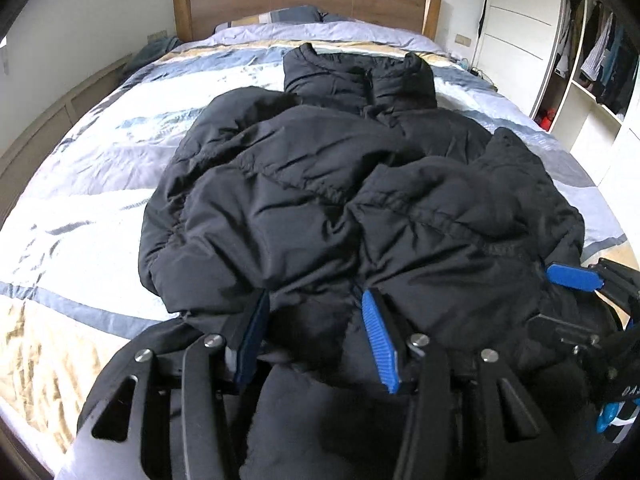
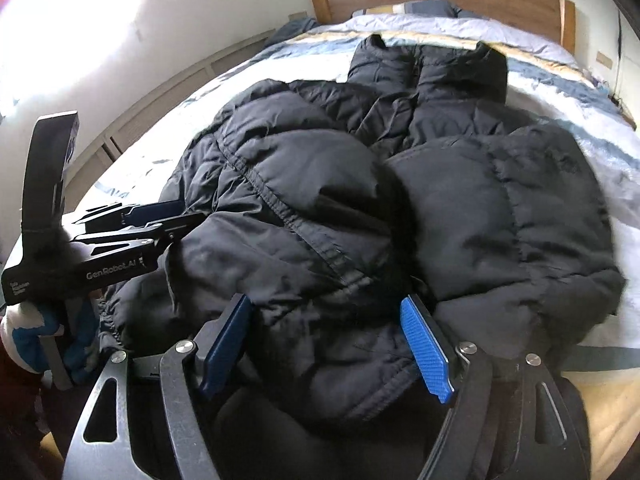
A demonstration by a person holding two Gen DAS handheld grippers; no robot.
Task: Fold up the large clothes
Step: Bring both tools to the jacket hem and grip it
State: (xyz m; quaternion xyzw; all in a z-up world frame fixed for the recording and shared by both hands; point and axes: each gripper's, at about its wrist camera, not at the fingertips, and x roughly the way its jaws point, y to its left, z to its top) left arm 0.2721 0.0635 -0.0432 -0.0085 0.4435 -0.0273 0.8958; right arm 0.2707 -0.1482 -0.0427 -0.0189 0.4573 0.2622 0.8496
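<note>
Left gripper [image 1: 316,336], nearest the lens: blue-padded fingers [image 1: 380,344] clenched on the near hem of the black puffer jacket [image 1: 320,200], padded fabric bulging between them. Right gripper [image 2: 328,344], just beside the left along the same hem: fingers [image 2: 428,352] likewise grasping a thick fold of the jacket, pads pressed into the cloth. Each gripper shows at the edge of the other's view, the left one with a gloved hand [image 2: 28,336] on its handle. Jacket: lies bunched on the bed [image 1: 80,200], lower part gathered and puffed toward the grippers, quilted seams running across it, high collar [image 1: 360,72] at its far end pointing at the headboard. Bedcover under the jacket: striped in white, blue-grey and tan, creased. Pillows [image 1: 288,16] beyond the collar. Wooden headboard [image 1: 304,0] past the pillows, against a white wall. Open wardrobe [image 1: 592,60] to the right of the jacket, far side, with hanging clothes.
</note>
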